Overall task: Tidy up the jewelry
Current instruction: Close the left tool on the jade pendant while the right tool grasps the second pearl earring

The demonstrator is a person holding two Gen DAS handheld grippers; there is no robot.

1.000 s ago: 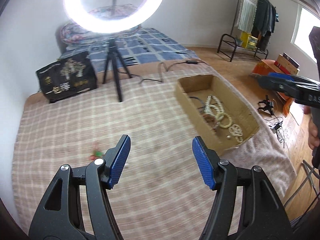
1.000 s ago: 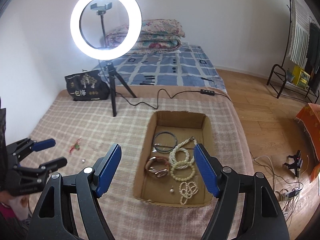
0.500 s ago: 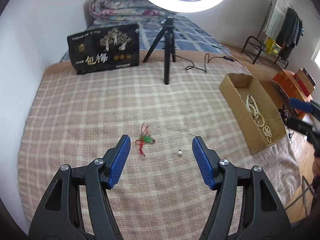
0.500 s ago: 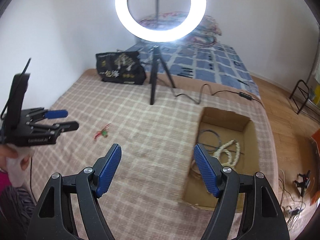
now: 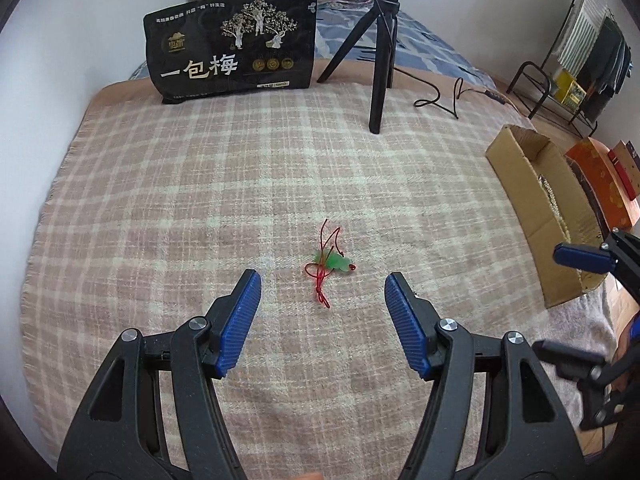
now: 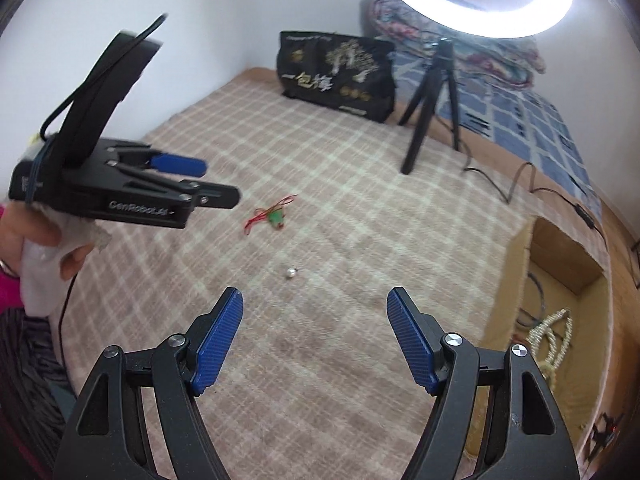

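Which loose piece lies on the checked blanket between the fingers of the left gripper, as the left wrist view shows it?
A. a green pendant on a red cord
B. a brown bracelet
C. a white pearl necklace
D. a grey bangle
A: the green pendant on a red cord lies on the checked blanket, framed by the open left gripper.

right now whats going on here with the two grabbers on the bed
A person holds a two-finger gripper in each hand over a plaid blanket, tidying jewelry into a cardboard box. Both grippers are open and empty. The left gripper is lined up on a green charm with red cord; the right gripper points toward a small pearl bead. Beaded strands already lie in the box.
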